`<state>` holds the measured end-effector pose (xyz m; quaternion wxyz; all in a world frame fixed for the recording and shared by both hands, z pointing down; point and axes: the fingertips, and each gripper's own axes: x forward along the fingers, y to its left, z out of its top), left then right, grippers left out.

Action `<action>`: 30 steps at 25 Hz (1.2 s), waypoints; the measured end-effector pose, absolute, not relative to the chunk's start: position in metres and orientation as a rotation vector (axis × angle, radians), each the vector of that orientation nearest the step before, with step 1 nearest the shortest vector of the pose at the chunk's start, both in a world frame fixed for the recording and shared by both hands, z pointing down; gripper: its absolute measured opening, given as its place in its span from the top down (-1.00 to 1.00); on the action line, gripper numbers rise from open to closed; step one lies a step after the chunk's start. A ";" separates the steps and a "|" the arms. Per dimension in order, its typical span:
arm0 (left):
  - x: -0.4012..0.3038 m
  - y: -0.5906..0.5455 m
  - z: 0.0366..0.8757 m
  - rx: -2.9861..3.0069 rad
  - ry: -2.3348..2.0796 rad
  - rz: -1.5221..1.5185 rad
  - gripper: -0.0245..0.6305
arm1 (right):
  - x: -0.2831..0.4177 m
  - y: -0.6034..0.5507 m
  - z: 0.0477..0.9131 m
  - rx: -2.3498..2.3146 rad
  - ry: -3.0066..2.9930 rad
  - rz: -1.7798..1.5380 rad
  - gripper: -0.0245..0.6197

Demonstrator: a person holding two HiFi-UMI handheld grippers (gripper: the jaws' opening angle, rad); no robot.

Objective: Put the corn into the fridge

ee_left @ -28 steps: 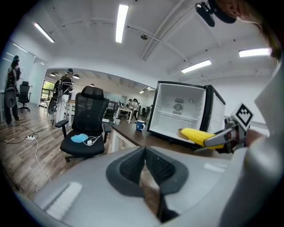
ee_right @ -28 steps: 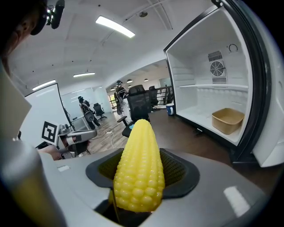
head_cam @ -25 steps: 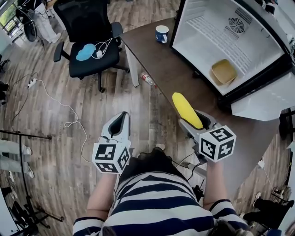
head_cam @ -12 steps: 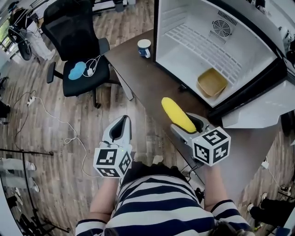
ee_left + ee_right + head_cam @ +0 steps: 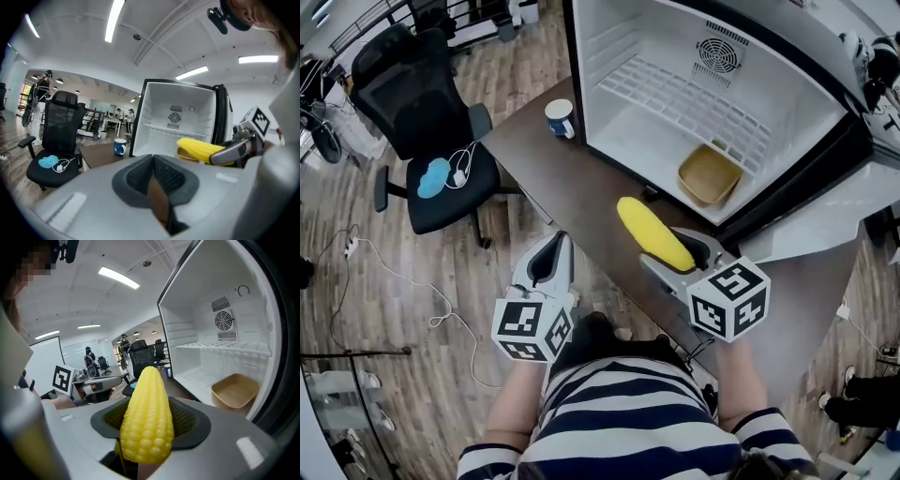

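Observation:
A yellow corn cob (image 5: 652, 233) (image 5: 146, 416) sticks out of my right gripper (image 5: 680, 253) (image 5: 147, 427), which is shut on it. The cob hovers over the dark table (image 5: 581, 187), its tip towards the open white fridge (image 5: 703, 103) (image 5: 220, 348). A tan tray (image 5: 709, 174) (image 5: 234, 391) lies on the fridge floor at the right. My left gripper (image 5: 548, 267) (image 5: 154, 187) is shut with nothing in it, held left of the table over the wood floor. In the left gripper view the corn (image 5: 200, 149) shows at the right.
A blue and white mug (image 5: 560, 118) (image 5: 120, 146) stands on the table left of the fridge. A black office chair (image 5: 422, 122) (image 5: 54, 140) with a blue mask and a cable on its seat is at the left. The fridge door (image 5: 825, 230) hangs open at the right.
The view has closed in on the fridge, and my right gripper has carried the corn nearer to its opening. The left gripper has kept its place beside it.

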<state>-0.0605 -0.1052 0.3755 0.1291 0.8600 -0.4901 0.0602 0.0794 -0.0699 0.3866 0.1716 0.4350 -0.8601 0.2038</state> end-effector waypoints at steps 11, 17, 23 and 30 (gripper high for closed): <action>-0.056 -0.203 0.348 2.674 -1.125 0.166 0.93 | 0.077 -0.151 0.351 1.508 -2.333 0.564 0.12; -0.045 -0.250 0.342 2.754 -0.944 0.189 0.93 | 0.082 -0.197 0.331 1.662 -2.251 0.545 0.12; -0.036 -0.280 0.326 2.818 -0.810 0.204 0.93 | 0.084 -0.229 0.307 1.755 -2.187 0.517 0.12; -0.010 -0.294 0.315 2.875 -0.700 0.219 0.93 | 0.105 -0.259 0.285 1.829 -2.136 0.490 0.12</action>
